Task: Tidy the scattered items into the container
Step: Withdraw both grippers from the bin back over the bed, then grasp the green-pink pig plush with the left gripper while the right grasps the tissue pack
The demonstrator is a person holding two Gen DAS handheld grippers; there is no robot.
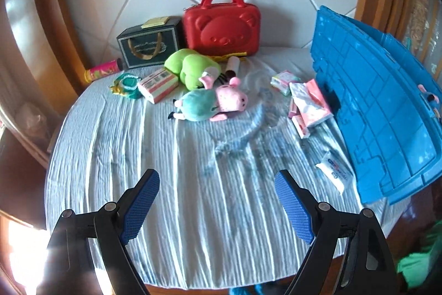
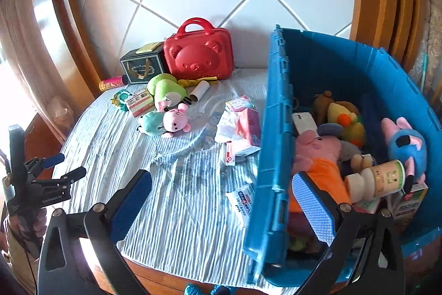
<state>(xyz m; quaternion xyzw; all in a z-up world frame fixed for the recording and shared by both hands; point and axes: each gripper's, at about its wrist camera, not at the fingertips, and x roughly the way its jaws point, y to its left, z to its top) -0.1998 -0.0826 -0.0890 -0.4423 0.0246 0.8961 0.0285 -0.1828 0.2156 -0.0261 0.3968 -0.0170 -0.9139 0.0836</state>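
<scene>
A blue plastic bin (image 1: 386, 112) (image 2: 272, 129) stands at the right of the striped cloth; plush toys and a white bottle (image 2: 381, 179) lie inside it. Scattered on the cloth are a pink pig plush (image 1: 218, 101) (image 2: 165, 122), a green plush (image 1: 190, 67) (image 2: 165, 90), a small carton (image 1: 157, 85) (image 2: 139, 101), pink tissue packs (image 1: 309, 101) (image 2: 243, 129) and a white wipes pack (image 1: 334, 170) (image 2: 243, 201). My left gripper (image 1: 218, 209) is open and empty above the near cloth; it also shows at the left of the right wrist view (image 2: 66, 165). My right gripper (image 2: 221, 206) is open and empty at the bin's near wall.
A red bear case (image 1: 222, 24) (image 2: 200, 55), a dark gift box (image 1: 149, 46) (image 2: 143, 65) and a pink tube (image 1: 103, 71) (image 2: 113, 82) sit at the back against the white tiled wall. A white roll (image 2: 199, 91) and a green packet (image 1: 125, 85) lie near them. Wooden frames flank both sides.
</scene>
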